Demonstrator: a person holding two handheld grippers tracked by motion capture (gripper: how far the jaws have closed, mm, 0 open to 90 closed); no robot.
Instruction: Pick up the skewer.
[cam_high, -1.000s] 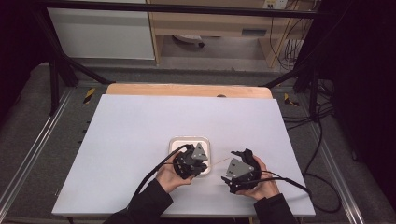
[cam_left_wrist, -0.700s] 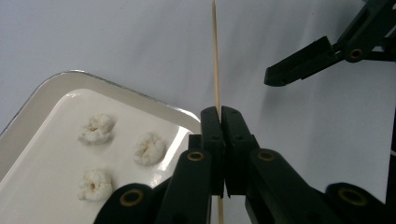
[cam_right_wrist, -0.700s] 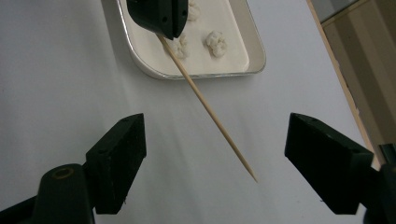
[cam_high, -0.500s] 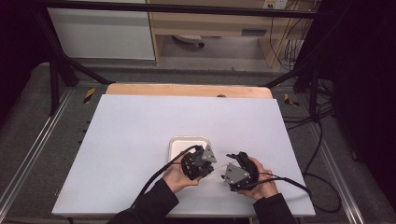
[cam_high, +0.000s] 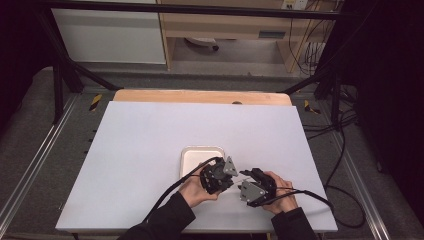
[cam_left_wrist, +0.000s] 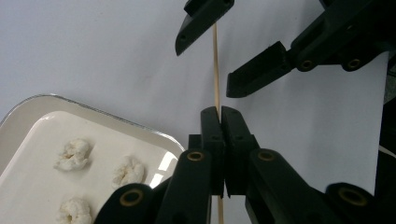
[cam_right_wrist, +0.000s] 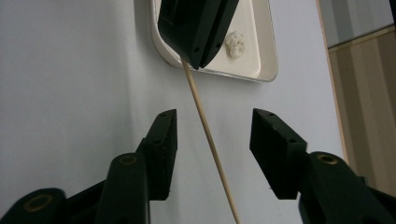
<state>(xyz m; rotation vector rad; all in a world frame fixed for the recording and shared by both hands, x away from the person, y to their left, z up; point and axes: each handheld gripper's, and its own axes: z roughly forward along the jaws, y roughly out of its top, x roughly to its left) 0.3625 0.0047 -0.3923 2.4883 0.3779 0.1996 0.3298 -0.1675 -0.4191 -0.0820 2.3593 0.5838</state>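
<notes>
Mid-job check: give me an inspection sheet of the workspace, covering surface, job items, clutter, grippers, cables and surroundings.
Surface: white table.
Job's things: thin wooden skewer; white tray with three pale food lumps.
Clutter: nothing seen.
Grippers: left gripper shut on the skewer; right gripper has just been closing, fingers either side of the skewer, not touching.
Cables: one black cable trails from each gripper.
Surroundings: wooden board at the far edge, grey floor.

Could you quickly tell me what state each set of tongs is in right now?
Left tongs: shut on the wooden skewer.
Right tongs: open, just been closing, skewer between the jaws but not yet gripped.
</notes>
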